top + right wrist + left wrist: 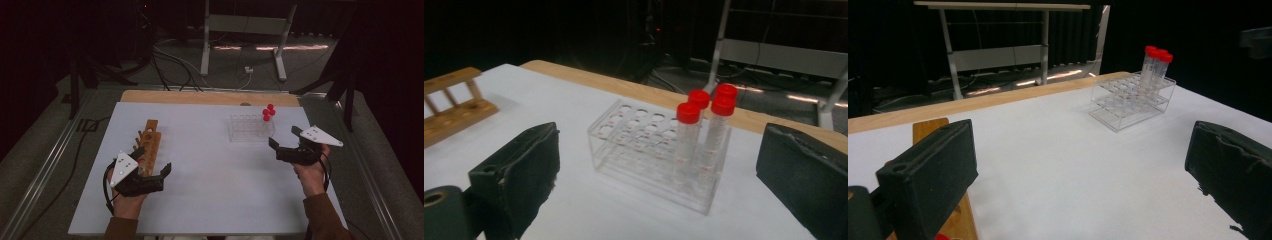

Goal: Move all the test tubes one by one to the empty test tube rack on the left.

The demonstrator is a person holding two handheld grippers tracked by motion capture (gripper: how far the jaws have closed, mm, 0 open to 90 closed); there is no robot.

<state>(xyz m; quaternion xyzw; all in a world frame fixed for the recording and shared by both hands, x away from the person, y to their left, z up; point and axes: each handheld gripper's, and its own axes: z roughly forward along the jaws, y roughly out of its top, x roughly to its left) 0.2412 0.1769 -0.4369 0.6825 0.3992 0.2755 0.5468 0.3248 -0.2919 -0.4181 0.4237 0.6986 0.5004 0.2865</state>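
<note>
A clear plastic tube rack (251, 128) stands at the back right of the white table top, with several red-capped tubes (269, 112) upright in its right end. A wooden rack (149, 141) lies at the left. My left gripper (153, 160) hovers open just in front of the wooden rack, nothing between its jaws. My right gripper (283, 136) is open beside the clear rack's right end, a little short of it. In the right gripper view the clear rack (649, 145) and tubes (704, 125) sit ahead between the open jaws.
The white sheet (215, 175) covers a wooden table whose bare edge (210, 97) shows at the back. Beyond it stand a metal desk frame (245, 30) and floor cables (175, 60). The wooden rack (930, 127) lies behind my left jaw.
</note>
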